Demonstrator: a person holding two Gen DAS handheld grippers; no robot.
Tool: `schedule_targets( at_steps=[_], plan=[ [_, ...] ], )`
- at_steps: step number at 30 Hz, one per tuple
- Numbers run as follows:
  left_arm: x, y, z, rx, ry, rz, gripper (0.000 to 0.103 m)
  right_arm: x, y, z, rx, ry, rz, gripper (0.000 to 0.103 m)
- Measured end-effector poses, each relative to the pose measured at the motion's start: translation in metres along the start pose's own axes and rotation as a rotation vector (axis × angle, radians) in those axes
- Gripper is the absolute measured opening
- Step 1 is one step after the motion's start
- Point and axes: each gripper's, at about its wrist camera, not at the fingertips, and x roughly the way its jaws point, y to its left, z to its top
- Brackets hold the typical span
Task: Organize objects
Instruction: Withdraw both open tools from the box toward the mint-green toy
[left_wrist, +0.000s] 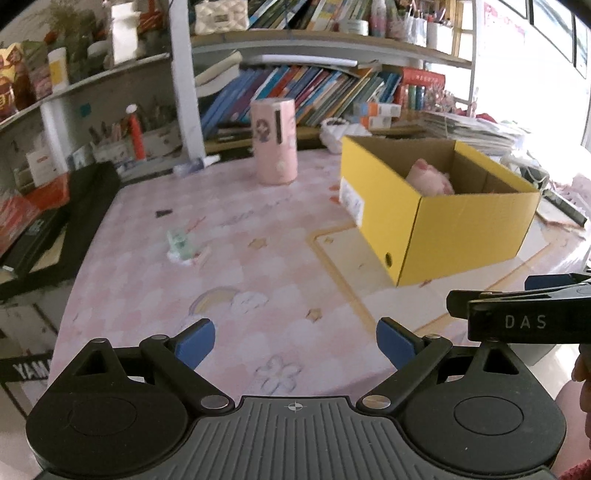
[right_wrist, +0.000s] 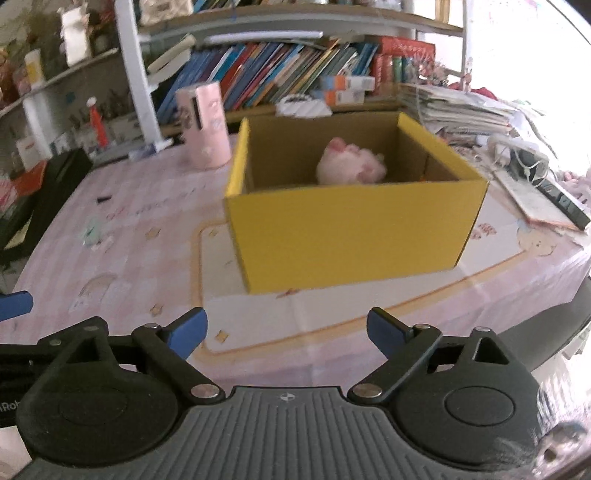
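The left gripper (left_wrist: 295, 341), black with blue finger pads, hovers above the near part of a pink patterned tablecloth (left_wrist: 240, 258), its fingers spread wide apart with nothing between them. The right gripper (right_wrist: 287, 332), of the same build, also hangs over the cloth with its fingers wide apart and empty; in the left wrist view its black body shows at the right edge, beside the left one.

An open yellow cardboard box (right_wrist: 351, 236) with a plain brown inside stands upright on the cloth, straight ahead of the right gripper and to the far right of the left gripper. In the right wrist view its long axis runs left to right, a long yellow wall facing the camera; in the left wrist view (left_wrist: 465, 229) a corner points toward the camera and the short end with a white label faces left.

Inside the box lies a soft pink and white plush toy (right_wrist: 349, 166), resting on the floor toward the far wall; which way it faces is too blurred to tell.

A tall pink cylindrical container (left_wrist: 275, 140) stands upright far left of the box, apart from it. A small pale green item (left_wrist: 179, 243) lies on the cloth to the left. A bookshelf of leaning colourful books (left_wrist: 314, 92) lines the far side.
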Motion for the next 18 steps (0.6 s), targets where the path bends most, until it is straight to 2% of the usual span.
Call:
schedule_targets(
  at_steps=[10,18],
  plan=[
    [-0.02,0.032,-0.02,-0.049,0.014,0.051,0.096,-0.006,0.037,-0.016,-0.034,0.033,0.029,0.103],
    [-0.037,0.055,-0.033,-0.092,0.008,0.097,0.097,-0.01,0.066,-0.021,-0.07,0.039,0.077,0.103]
  ],
)
